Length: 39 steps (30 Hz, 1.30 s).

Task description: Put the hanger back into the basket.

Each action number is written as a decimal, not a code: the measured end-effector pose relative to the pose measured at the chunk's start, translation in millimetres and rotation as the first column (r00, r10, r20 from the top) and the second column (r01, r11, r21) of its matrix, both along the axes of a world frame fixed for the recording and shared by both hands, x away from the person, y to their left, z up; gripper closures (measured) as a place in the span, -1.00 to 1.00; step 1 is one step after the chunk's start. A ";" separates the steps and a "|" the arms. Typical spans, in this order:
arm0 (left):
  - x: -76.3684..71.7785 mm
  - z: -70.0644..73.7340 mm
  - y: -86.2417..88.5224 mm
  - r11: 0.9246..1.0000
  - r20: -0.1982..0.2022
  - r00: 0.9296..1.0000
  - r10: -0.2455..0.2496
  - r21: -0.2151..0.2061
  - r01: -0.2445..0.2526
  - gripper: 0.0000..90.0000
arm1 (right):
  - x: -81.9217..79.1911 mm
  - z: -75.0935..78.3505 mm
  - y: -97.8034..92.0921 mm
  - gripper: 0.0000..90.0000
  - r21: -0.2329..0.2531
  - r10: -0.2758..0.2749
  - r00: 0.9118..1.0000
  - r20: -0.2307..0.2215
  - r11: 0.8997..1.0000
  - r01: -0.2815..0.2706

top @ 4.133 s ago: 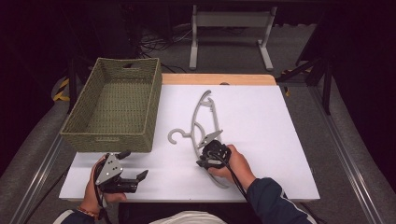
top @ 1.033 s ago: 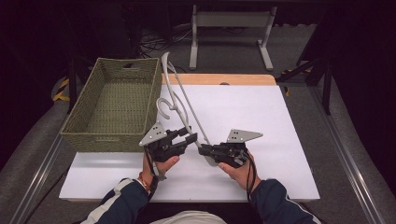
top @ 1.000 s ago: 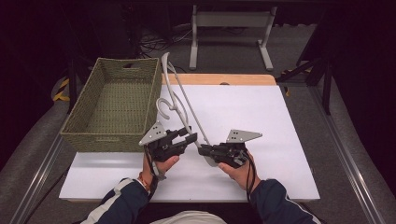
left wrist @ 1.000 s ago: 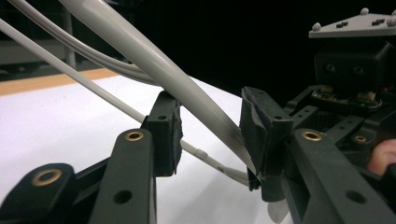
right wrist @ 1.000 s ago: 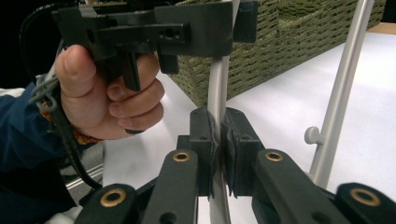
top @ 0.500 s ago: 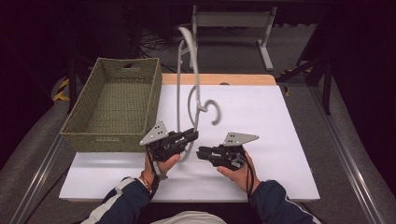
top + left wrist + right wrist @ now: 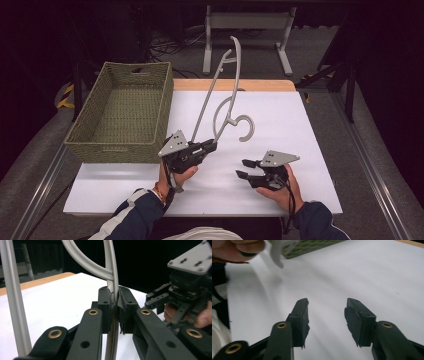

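The left gripper [image 7: 212, 146], just left of centre in the high view, has its jaws clamped on the lower bar of a grey clothes hanger [image 7: 223, 95]. The left gripper view shows why the grip sits where it does: the pads [image 7: 123, 305] pinch one thin rod of the hanger [image 7: 111, 277] at a spot where a curved arm joins it, which probably keeps the bar from sliding through. Held by that one end, the hanger stands nearly upright off the white table [image 7: 300, 130], its shoulder reaching toward the top centre of the frame and its hook [image 7: 244, 127] curling in mid-frame, above the tabletop. That raised, tilted pose looks meant to lift the whole frame clear so it can be swung over a rim.

The right gripper [image 7: 246, 168], lower right of centre, has its jaws spread wide with nothing between them; in the right gripper view they [image 7: 326, 312] hover over bare table, well apart from the hanger. It seems to have handed the load over and waits aside.

The woven green basket [image 7: 90, 142] sits at the left of the frame, just beside the left gripper, the likely destination.
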<state>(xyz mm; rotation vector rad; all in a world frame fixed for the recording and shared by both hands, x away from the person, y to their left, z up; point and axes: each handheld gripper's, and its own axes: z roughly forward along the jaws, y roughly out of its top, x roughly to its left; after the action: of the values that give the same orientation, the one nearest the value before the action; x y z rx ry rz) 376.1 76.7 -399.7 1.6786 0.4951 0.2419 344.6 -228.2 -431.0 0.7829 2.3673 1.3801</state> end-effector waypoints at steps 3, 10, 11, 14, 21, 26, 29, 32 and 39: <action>-2.2 5.2 -0.7 1.000 0.019 1.000 -0.007 0.009 0.007 0.82 | 2.2 1.2 -13.6 -0.05 -0.005 -0.063 0.998 0.028 0.998 0.063; -5.7 17.6 6.7 1.000 0.057 0.998 0.009 0.025 -0.011 0.82 | 6.6 3.7 -19.0 -0.24 -0.012 -0.133 0.988 0.074 0.991 0.134; -6.2 20.0 8.8 1.000 0.068 0.998 0.013 0.026 -0.015 0.82 | 6.6 3.3 -17.9 -0.25 -0.024 -0.129 0.988 0.080 0.991 0.132; -8.8 26.6 12.4 0.999 0.092 0.995 0.026 0.023 -0.028 0.82 | 6.7 2.7 -16.3 -0.27 -0.026 -0.127 0.989 0.078 0.991 0.129; -15.6 43.7 24.6 0.998 0.135 0.989 0.060 0.018 -0.063 0.83 | 7.5 3.2 -18.7 -0.33 -0.007 -0.137 0.988 0.066 0.990 0.138; -18.3 53.4 34.9 0.994 0.166 0.981 0.096 0.026 -0.102 0.83 | 8.2 3.9 -20.2 -0.38 0.000 -0.157 0.985 0.068 0.988 0.157; -19.1 57.7 43.3 0.992 0.180 0.976 0.120 0.014 -0.124 0.83 | 8.5 4.7 -20.6 -0.44 0.011 -0.163 0.985 0.054 0.987 0.163; -19.1 61.6 52.4 0.989 0.187 0.972 0.142 0.010 -0.147 0.83 | 7.9 5.8 -21.1 -0.47 0.010 -0.171 0.983 0.064 0.985 0.171; -15.9 67.1 71.4 0.979 0.205 0.958 0.198 -0.003 -0.202 0.83 | 6.9 6.3 -19.7 -0.65 -0.037 -0.215 0.968 0.128 0.974 0.222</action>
<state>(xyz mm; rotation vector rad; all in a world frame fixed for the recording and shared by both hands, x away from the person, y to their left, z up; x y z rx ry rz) 360.2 148.2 -332.5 1.6004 0.5082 0.5632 351.5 -247.9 -424.7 0.8872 2.1411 1.2358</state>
